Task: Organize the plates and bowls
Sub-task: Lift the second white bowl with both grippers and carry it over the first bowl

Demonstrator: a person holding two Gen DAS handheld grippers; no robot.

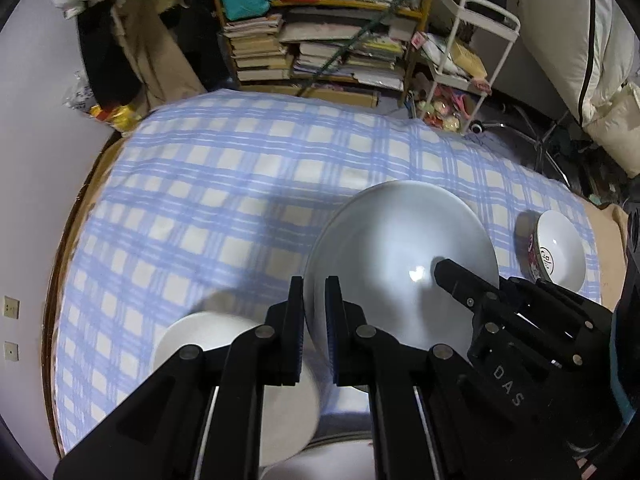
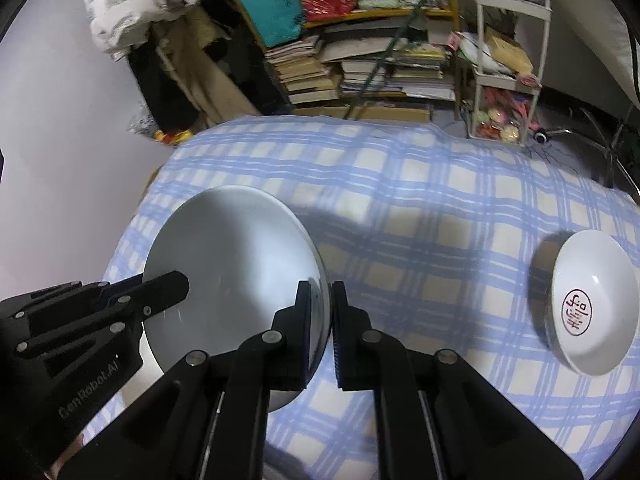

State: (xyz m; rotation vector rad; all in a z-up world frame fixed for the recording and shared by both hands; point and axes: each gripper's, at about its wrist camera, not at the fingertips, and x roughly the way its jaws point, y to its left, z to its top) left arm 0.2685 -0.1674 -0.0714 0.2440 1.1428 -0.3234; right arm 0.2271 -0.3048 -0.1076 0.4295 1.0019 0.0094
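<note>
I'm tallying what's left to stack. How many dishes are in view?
3: the large white plate gripped at opposite rims by both grippers, a white bowl below the left gripper, a printed bowl far right. More may be hidden.

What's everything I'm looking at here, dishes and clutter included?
Large plate: one, white, held up over the bed by both grippers.
Small bowl: one, white with a red mark inside, on the bedspread to the right.
White bowls: at least one, blurred, beneath the left gripper.
Bedspread: one, blue and white check.
Books: many, stacked on the shelf behind.
Cart: one, white, beside the shelf.
Left gripper: black, clamped on the plate's rim.
Right gripper: black, clamped on the opposite rim.
</note>
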